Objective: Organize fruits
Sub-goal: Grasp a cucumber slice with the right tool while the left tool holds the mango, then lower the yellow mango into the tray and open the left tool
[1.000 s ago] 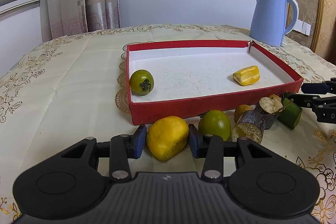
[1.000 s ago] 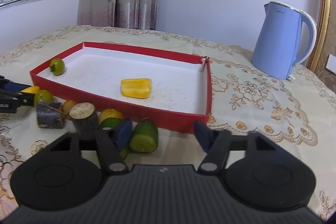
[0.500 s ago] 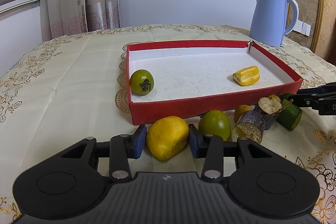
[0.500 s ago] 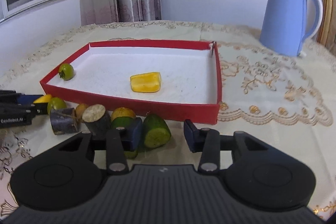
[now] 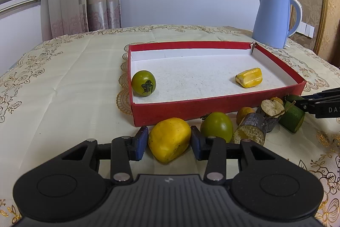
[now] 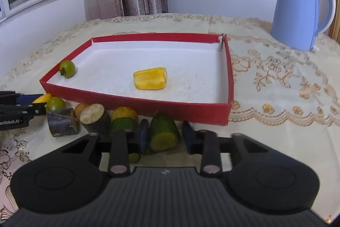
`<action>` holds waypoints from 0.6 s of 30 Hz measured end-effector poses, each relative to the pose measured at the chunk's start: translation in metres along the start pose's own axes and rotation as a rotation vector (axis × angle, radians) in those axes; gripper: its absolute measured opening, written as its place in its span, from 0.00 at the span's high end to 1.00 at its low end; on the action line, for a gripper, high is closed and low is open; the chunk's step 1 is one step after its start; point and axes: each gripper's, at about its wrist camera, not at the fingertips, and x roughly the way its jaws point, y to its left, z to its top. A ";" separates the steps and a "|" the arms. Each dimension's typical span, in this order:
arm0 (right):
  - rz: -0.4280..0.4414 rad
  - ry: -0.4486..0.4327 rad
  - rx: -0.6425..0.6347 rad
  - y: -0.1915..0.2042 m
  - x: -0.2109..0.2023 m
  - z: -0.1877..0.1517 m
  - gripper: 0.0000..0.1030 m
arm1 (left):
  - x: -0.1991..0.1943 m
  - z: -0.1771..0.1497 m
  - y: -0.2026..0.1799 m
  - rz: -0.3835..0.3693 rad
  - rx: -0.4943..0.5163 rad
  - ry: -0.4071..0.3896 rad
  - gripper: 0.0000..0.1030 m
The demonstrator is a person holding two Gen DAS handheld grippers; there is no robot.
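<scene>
Left gripper (image 5: 169, 143): jaws closed on the rounded yellow fruit (image 5: 169, 145), which rests on the cream embroidered tablecloth (image 5: 63, 86) just in front of the shallow red cardboard tray (image 5: 191, 109). Right gripper (image 6: 165, 137): jaws closed on the cut green cucumber piece (image 6: 163, 133), also just in front of the tray. Beside these lie a green tomato (image 5: 216, 126) and dark-skinned sugarcane stubs (image 5: 252, 129). Inside the tray: a small green tomato (image 5: 143, 86) at the left wall and a yellow fruit chunk (image 5: 249, 77) near the right. Beyond stands a light-blue electric kettle (image 5: 274, 18).

Left tool (image 5: 169, 143) clamped, tilted down; right tool (image 6: 164, 137) likewise (jaws closed).
</scene>
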 end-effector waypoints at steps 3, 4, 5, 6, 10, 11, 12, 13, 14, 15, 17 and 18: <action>-0.003 -0.009 0.010 0.000 -0.001 -0.002 0.72 | 0.000 0.000 0.001 -0.001 -0.001 0.000 0.60; -0.005 -0.019 0.016 0.000 -0.001 -0.004 0.72 | 0.000 0.000 0.000 -0.001 -0.001 0.000 0.60; -0.011 -0.030 0.014 0.001 -0.002 -0.006 0.72 | 0.000 0.000 0.001 0.000 -0.001 0.000 0.60; -0.020 -0.039 0.011 0.002 -0.002 -0.007 0.72 | 0.000 0.000 0.001 -0.002 -0.003 -0.001 0.60; -0.022 -0.086 0.039 0.001 -0.006 -0.012 0.72 | -0.001 0.000 0.005 -0.013 -0.028 -0.006 0.60; -0.012 -0.099 0.048 -0.001 -0.008 -0.012 0.72 | -0.002 0.000 0.005 -0.003 -0.033 -0.009 0.61; -0.004 -0.115 0.061 -0.004 -0.010 -0.013 0.72 | -0.003 0.000 0.006 0.005 -0.040 -0.014 0.61; 0.001 -0.127 0.076 -0.007 -0.012 -0.013 0.72 | -0.004 0.000 0.007 0.000 -0.048 -0.020 0.61; 0.008 -0.137 0.091 -0.010 -0.014 -0.014 0.72 | -0.005 0.000 0.008 0.001 -0.055 -0.026 0.61; 0.019 -0.150 0.110 -0.013 -0.015 -0.014 0.72 | -0.006 0.000 0.008 0.008 -0.058 -0.035 0.61; 0.033 -0.172 0.141 -0.019 -0.018 -0.016 0.72 | -0.010 0.001 0.008 0.015 -0.063 -0.049 0.61; 0.039 -0.181 0.157 -0.021 -0.020 -0.016 0.72 | -0.014 0.003 0.008 0.014 -0.066 -0.064 0.61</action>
